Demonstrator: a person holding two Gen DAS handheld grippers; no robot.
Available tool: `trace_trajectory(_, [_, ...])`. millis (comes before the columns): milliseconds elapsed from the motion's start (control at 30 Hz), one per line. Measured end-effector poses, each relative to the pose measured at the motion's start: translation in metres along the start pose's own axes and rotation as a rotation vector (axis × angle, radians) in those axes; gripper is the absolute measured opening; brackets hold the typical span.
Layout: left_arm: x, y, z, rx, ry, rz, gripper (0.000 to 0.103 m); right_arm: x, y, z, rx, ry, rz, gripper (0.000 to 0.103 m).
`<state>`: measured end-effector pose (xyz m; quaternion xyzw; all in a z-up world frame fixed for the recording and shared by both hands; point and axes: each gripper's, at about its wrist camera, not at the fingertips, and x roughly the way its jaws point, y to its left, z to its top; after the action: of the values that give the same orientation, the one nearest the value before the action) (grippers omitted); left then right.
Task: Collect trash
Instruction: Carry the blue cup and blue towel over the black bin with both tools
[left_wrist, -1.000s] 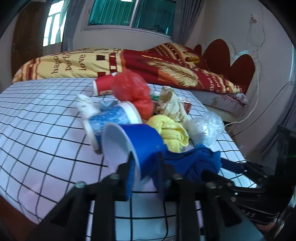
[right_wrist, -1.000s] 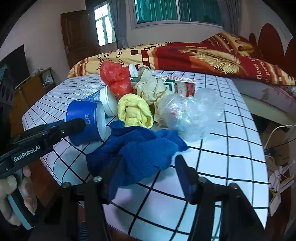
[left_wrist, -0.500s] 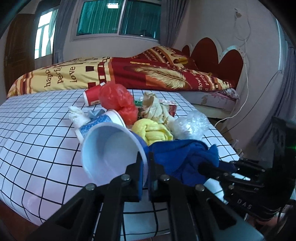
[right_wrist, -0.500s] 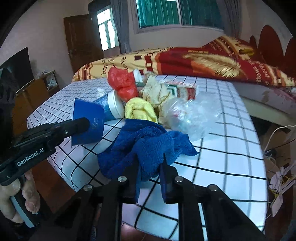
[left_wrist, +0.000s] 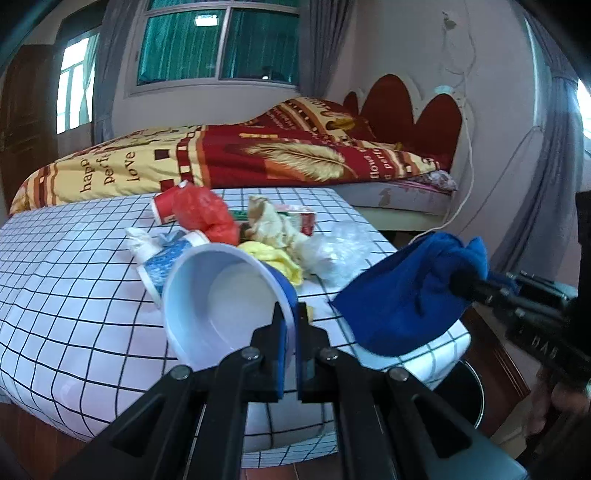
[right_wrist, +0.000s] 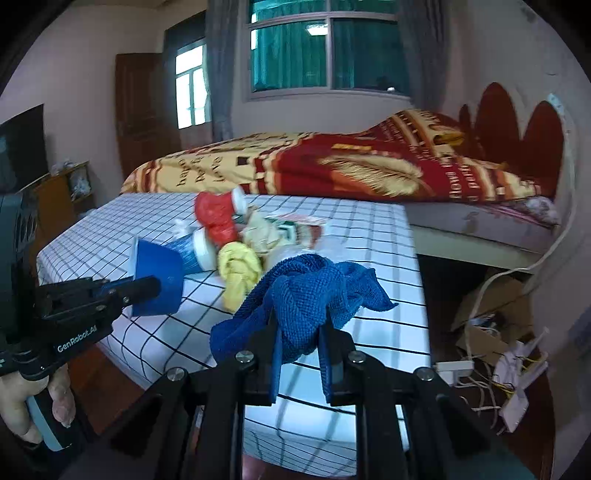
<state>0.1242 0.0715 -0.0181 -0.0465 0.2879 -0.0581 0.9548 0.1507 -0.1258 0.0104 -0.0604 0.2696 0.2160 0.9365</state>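
Observation:
My left gripper (left_wrist: 291, 317) is shut on the rim of a blue paper cup (left_wrist: 221, 302) with a white inside, held above the checked table (left_wrist: 66, 295); the cup also shows in the right wrist view (right_wrist: 157, 280). My right gripper (right_wrist: 299, 328) is shut on a blue cloth (right_wrist: 306, 291), lifted off the table; the cloth also shows in the left wrist view (left_wrist: 410, 291). A pile stays on the table: a red plastic bag (left_wrist: 205, 212), a yellow cloth (left_wrist: 273, 258), a clear plastic bag (left_wrist: 340, 251), crumpled paper (left_wrist: 267, 218) and a lying patterned cup (left_wrist: 166, 258).
A dark bin (left_wrist: 461, 398) stands on the floor under the table's right corner. A bed with a red and yellow blanket (left_wrist: 258, 155) lies behind the table. Cardboard and cables (right_wrist: 491, 325) litter the floor at the right.
Both grippers closed and lifted: the left took the blue cup by its rim, the right took the blue cloth. Both pulled back and up from the pile.

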Motion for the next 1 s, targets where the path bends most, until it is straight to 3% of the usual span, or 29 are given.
trace_trajectory(633, [-0.007, -0.104, -0.013, 0.143, 0.022, -0.190, 0.005, -0.104, -0.099, -0.052, 0.164, -0.011, -0.256, 0.018])
trace_trajectory(1000, [-0.002, -0.169, -0.034, 0.230, 0.079, -0.320, 0.005, -0.139, -0.138, -0.094, 0.227, 0.033, -0.356, 0.018])
